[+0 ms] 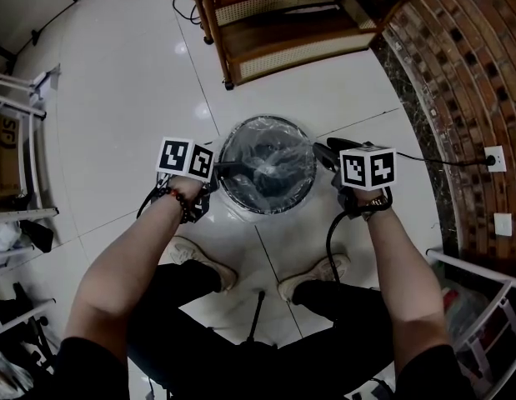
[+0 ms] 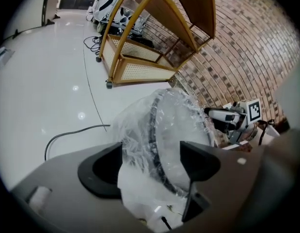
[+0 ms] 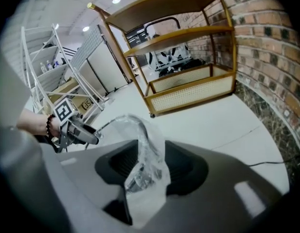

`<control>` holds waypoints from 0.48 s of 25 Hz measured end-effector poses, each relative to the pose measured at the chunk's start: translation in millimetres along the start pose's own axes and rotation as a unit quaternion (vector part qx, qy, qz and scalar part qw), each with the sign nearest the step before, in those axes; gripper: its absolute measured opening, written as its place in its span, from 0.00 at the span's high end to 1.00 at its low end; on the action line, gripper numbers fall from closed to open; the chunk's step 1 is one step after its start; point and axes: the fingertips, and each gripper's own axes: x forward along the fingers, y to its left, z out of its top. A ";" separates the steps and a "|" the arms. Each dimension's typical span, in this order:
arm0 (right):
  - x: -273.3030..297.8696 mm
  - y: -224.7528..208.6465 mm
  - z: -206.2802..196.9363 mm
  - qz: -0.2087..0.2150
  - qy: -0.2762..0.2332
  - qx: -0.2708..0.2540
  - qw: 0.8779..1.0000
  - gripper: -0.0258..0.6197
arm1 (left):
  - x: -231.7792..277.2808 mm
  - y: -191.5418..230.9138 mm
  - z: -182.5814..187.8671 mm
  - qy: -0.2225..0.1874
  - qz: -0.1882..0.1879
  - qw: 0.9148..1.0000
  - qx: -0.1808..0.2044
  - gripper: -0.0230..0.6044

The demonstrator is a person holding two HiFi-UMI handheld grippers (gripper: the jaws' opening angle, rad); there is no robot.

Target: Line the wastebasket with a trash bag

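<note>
**Position of the work.** The wastebasket (image 1: pixel 266 212) stands on the white tiled floor (image 1: pixel 141 98) at the centre of the head view. The clear trash bag (image 1: pixel 270 161) is seated inside it. The bag's mouth appears to be folded outward over the rim, so the task is judged to be near completion.

**State of the tools.**
- The left gripper (image 2: pixel 152 163) is placed at the left side of the rim. Its jaws are spread wide. The film-covered rim (image 2: pixel 152 135) stands between them and is pressed by neither pad.
- The right gripper (image 3: pixel 150 173) is placed at the right side of the rim, with its jaws at a moderate gap. A crumpled fold of film lies between them and touches their inner faces. No squeezing is evident, so the fold is judged to be free.

**Step in hand.** The step is judged to be the settling of the overhang.
1. Any remaining slack is to be drawn down evenly on both sides at once, so that the bag is not pulled off the opposite edge.
2. The jaws are to be kept well apart while they are withdrawn, since thin film is easily snagged and lifted with the pads.
3. The overhang is then to be checked for equal depth all round the rim.
</note>
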 end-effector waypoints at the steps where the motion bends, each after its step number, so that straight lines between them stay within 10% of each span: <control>1: -3.6 0.4 3.0 -0.005 -0.007 -0.001 1.000 0.69 | -4.2 1.5 2.0 -0.005 0.002 1.000 0.000 0.40; 12: -40.8 26.4 7.5 -0.003 -0.046 -0.010 0.999 0.69 | -37.8 -4.3 -11.3 -0.024 0.002 1.000 -0.007 0.44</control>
